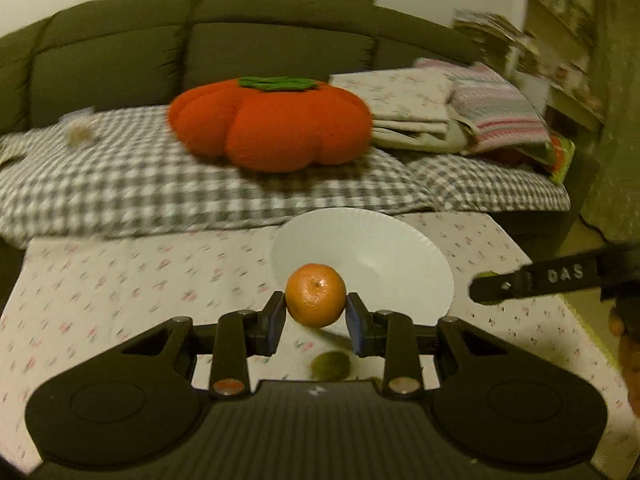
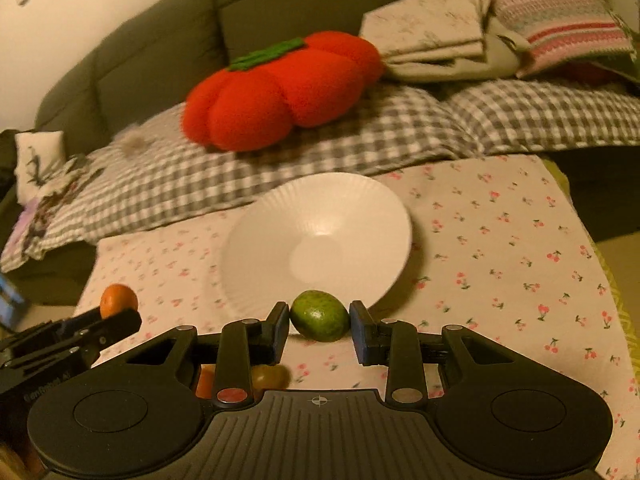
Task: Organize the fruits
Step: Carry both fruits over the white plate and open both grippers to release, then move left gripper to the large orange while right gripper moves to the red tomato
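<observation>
My left gripper (image 1: 316, 314) is shut on an orange mandarin (image 1: 316, 295) and holds it above the table, just in front of the white ribbed bowl (image 1: 384, 248). My right gripper (image 2: 319, 326) is shut on a green fruit (image 2: 319, 316) at the near rim of the same bowl (image 2: 320, 248), which is empty. The right gripper shows in the left wrist view (image 1: 520, 284) at the right. The left gripper with the mandarin (image 2: 118, 300) shows in the right wrist view at the left. A green fruit (image 1: 331, 366) lies on the cloth below the left gripper.
The table carries a cherry-print cloth (image 2: 500, 248). A yellowish fruit (image 2: 270, 376) and an orange one (image 2: 206, 384) lie under the right gripper. Behind the table is a sofa with a checked blanket (image 1: 160, 184), a red pumpkin-shaped cushion (image 1: 272, 124) and folded linens (image 1: 440, 104).
</observation>
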Available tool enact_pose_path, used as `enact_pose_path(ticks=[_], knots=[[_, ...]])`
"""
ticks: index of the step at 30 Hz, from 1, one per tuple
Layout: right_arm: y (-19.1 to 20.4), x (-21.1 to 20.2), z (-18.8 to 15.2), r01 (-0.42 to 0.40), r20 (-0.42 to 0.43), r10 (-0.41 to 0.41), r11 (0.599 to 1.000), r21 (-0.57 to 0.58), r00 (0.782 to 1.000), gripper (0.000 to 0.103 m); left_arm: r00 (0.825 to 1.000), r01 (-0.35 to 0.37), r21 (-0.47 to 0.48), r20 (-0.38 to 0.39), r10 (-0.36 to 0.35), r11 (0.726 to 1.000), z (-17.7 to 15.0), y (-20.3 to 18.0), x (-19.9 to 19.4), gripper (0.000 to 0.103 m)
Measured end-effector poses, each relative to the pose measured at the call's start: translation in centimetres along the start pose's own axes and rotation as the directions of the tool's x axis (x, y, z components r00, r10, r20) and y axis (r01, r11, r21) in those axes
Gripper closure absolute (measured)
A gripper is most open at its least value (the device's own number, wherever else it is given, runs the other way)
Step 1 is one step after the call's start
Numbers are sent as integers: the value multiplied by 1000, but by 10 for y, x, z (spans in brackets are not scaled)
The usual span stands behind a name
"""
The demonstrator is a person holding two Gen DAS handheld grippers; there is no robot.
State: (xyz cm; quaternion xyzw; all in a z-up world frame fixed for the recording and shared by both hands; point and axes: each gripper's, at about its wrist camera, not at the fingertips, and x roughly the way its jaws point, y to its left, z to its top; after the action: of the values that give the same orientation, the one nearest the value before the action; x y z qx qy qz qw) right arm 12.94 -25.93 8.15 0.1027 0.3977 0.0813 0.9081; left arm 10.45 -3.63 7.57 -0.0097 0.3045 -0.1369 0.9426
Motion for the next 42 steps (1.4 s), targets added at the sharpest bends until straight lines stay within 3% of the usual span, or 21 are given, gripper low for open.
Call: enact_pose_path(ticks=[10, 19, 28, 29, 30, 32, 34, 42], knots=[[-8, 46, 6, 27, -62, -27, 1000, 7, 998, 72, 998, 53, 161, -42, -47, 985, -1, -24, 60, 72], [0, 82, 7, 30, -78, -30, 1000, -6, 996, 72, 995, 66, 213, -89, -48, 975, -12, -20, 90, 72], [8, 92, 4, 28, -73, -33, 997, -69, 997, 71, 995, 59, 196, -96, -41, 979, -13, -11, 96, 70], [8, 92, 5, 25, -75, -31, 997, -71, 997, 70, 995, 56, 196, -96, -37, 979, -13, -12, 95, 62], [8, 92, 6, 27, -79, -33, 997, -70, 996, 70, 995, 53, 196, -94, -35, 979, -12, -12, 94, 47], [4, 87, 10, 30, -74, -33, 999, -42, 997, 55, 996, 58, 190, -72, -45, 980, -10, -12, 88, 34], [-1, 79, 15, 26, -46, -26, 1000, -11, 999, 49, 997, 58, 189, -62, -47, 980, -8, -12, 84, 33], [-20, 56, 30, 64, -13, -63, 994, 86, 998, 41, 996, 52, 113, -77, -43, 992, -1, 1, 67, 32]])
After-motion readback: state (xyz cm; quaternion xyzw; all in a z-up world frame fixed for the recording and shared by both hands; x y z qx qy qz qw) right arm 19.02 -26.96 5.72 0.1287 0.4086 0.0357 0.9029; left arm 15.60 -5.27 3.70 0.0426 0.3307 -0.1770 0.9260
